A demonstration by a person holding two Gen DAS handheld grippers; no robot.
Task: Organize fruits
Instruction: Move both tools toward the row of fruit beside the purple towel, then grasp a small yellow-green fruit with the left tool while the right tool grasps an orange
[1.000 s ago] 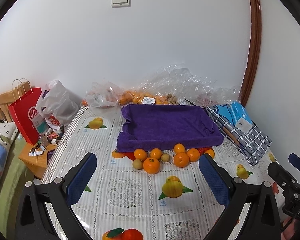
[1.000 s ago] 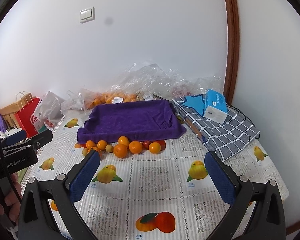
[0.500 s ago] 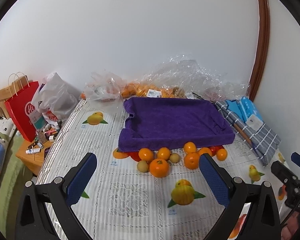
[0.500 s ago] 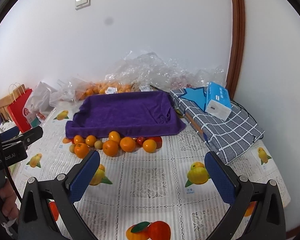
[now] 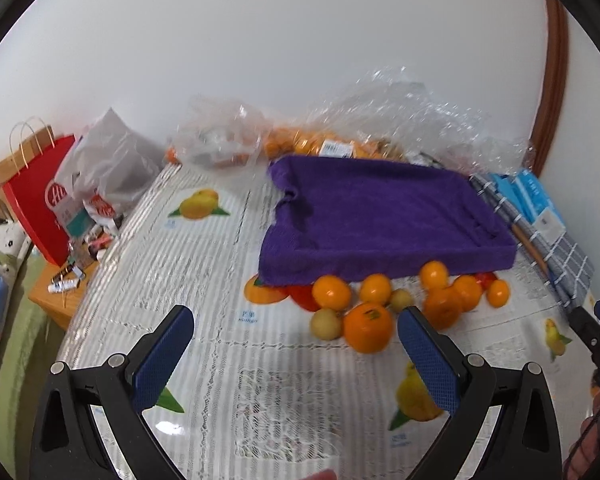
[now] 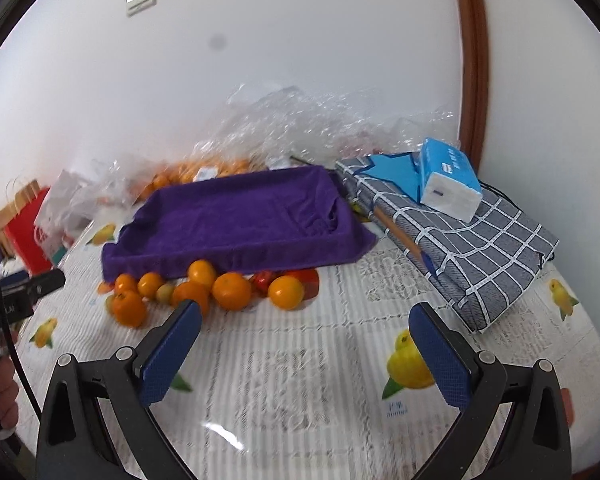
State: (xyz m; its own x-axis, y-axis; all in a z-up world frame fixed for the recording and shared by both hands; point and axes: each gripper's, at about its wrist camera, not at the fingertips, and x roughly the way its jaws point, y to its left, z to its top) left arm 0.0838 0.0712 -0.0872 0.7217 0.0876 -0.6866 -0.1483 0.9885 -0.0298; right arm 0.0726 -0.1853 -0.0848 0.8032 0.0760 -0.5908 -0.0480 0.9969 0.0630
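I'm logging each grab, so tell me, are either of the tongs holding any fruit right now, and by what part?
Nothing is held. The left tongs and right tongs are both open and empty above the tablecloth, short of the oranges.

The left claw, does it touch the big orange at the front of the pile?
Apart. In the left wrist view the left claw is wide open and holds nothing; the big orange lies on the tablecloth beyond its fingertips.

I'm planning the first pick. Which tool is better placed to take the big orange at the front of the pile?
Left, probably. The left tool is open, with the big orange just off its right fingertip. The right tool, also open, sees that orange far off to its left.
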